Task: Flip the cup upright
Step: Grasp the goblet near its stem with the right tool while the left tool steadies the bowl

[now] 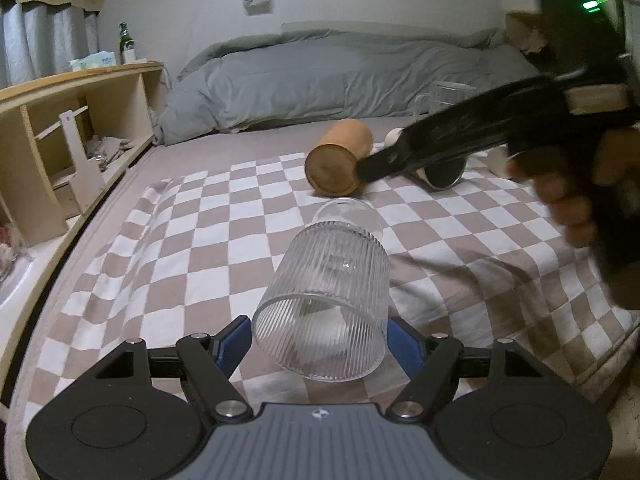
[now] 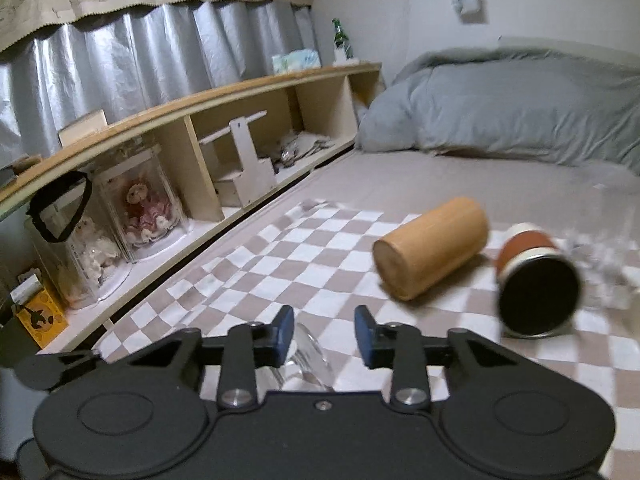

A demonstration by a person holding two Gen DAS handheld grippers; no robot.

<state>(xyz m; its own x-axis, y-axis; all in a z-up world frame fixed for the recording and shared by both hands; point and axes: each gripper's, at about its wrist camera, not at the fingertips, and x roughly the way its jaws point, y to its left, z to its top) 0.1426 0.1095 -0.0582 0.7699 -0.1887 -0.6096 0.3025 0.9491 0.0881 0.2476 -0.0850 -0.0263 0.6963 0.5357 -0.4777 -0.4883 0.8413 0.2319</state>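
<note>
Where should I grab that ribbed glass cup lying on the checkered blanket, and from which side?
Grip the ribbed glass cup across its fluted side wall near the open rim, coming from the rim end, where the left gripper already straddles it. The cup lies tilted on its side with its mouth toward that gripper, so the pads can press on opposite sides. The checkered blanket is soft, so a low approach seems workable.

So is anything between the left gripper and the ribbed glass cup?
Nothing visible. The ribbed glass cup lies tilted on the checkered blanket, already between the left gripper's blue fingers. The wooden cup lies farther back.
</note>
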